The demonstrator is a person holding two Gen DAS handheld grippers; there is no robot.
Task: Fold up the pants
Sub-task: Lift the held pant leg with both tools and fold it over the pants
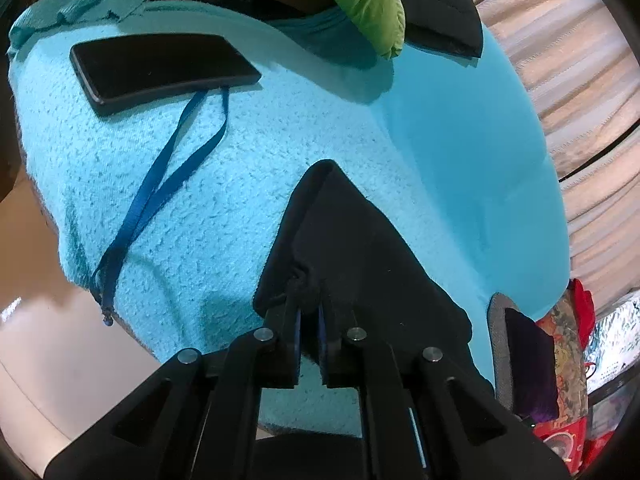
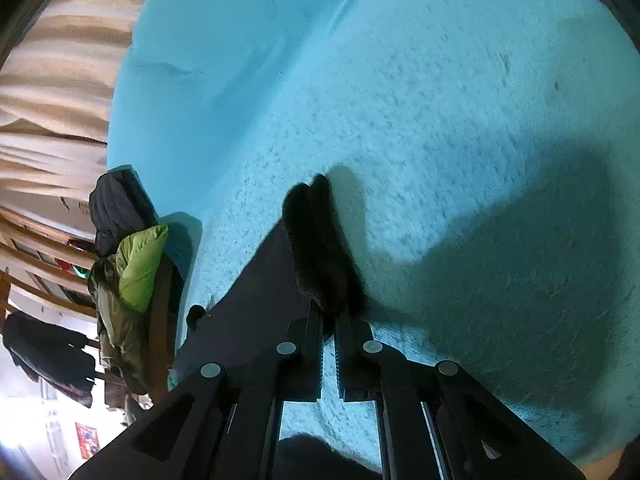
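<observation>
The black pants (image 1: 352, 248) hang over a fuzzy light-blue blanket (image 1: 224, 200). My left gripper (image 1: 309, 312) is shut on a bunched edge of the pants with a drawstring, and the fabric rises to a point ahead of the fingers. In the right wrist view my right gripper (image 2: 328, 320) is shut on a furry black edge of the pants (image 2: 316, 248), which stretches away to the lower left above the blanket (image 2: 440, 120). Most of the garment is hidden behind the grippers.
A black phone (image 1: 160, 68) with a blue lanyard (image 1: 160, 184) lies on the blanket at the far left. A green and black jacket (image 1: 384, 4) sits at the far edge. Curtains (image 1: 568, 92) hang to the right. Clothes hang on a chair (image 2: 128, 272).
</observation>
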